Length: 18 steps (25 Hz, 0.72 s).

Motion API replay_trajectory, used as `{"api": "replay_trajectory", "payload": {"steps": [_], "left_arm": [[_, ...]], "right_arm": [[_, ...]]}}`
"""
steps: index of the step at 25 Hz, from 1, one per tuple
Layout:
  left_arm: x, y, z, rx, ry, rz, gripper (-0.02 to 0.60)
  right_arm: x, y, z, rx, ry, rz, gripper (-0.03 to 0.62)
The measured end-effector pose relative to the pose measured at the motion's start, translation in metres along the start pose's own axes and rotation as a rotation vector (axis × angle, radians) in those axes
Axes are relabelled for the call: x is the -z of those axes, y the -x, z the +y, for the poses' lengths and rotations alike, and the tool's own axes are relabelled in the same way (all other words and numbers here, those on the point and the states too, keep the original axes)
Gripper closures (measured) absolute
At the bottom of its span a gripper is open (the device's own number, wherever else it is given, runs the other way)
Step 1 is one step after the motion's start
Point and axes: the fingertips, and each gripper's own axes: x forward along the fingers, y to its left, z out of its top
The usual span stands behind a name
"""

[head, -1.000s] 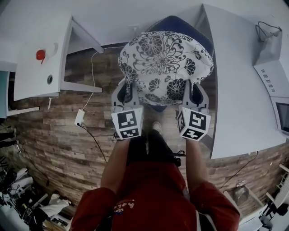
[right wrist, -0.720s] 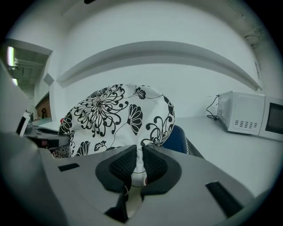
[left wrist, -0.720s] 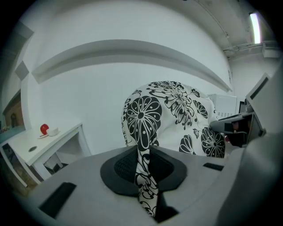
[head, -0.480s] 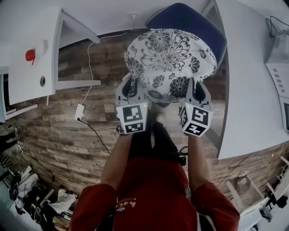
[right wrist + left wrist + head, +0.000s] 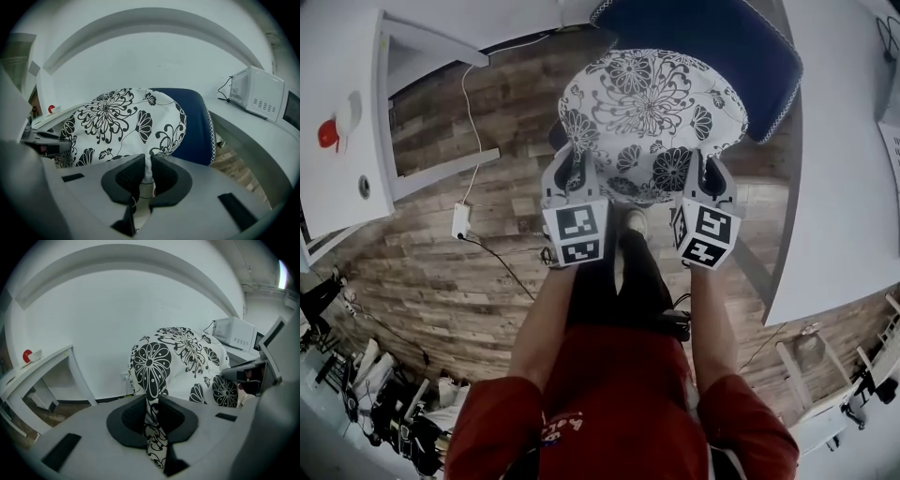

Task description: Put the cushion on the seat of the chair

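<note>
I've got my left gripper [image 5: 567, 171] and right gripper [image 5: 706, 174] each clamped on a near corner of the floral cushion [image 5: 649, 117] so it's spread level, up in the air right at the blue chair [image 5: 750, 52].

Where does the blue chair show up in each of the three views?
Head view: the chair is at the top right, partly covered by the cushion.
Left gripper view: not in it; the cushion fills the middle.
Right gripper view: the chair is right of centre, behind the cushion.
Shared landmark: the cushion, seen in all three.
</note>
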Motion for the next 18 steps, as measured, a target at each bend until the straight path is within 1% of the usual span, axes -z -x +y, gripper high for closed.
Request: {"api": "replay_trajectory", "payload": {"steps": [7, 10, 16, 18], "left_arm": [[0.030, -0.032, -0.004, 0.007, 0.005, 0.072, 0.529], [0.042, -0.039, -0.006, 0.012, 0.012, 0.106, 0.529], [0.076, -0.070, -0.029, 0.022, 0.014, 0.151, 0.529], [0.071, -0.064, -0.023, 0.016, 0.012, 0.156, 0.529]], "right_arm": [[0.035, -0.031, -0.005, 0.003, -0.002, 0.077, 0.548], [0.046, -0.036, -0.007, 0.008, -0.009, 0.109, 0.549], [0.083, -0.057, -0.029, 0.017, -0.021, 0.151, 0.548], [0.079, -0.053, -0.023, 0.015, -0.025, 0.156, 0.548]]}}
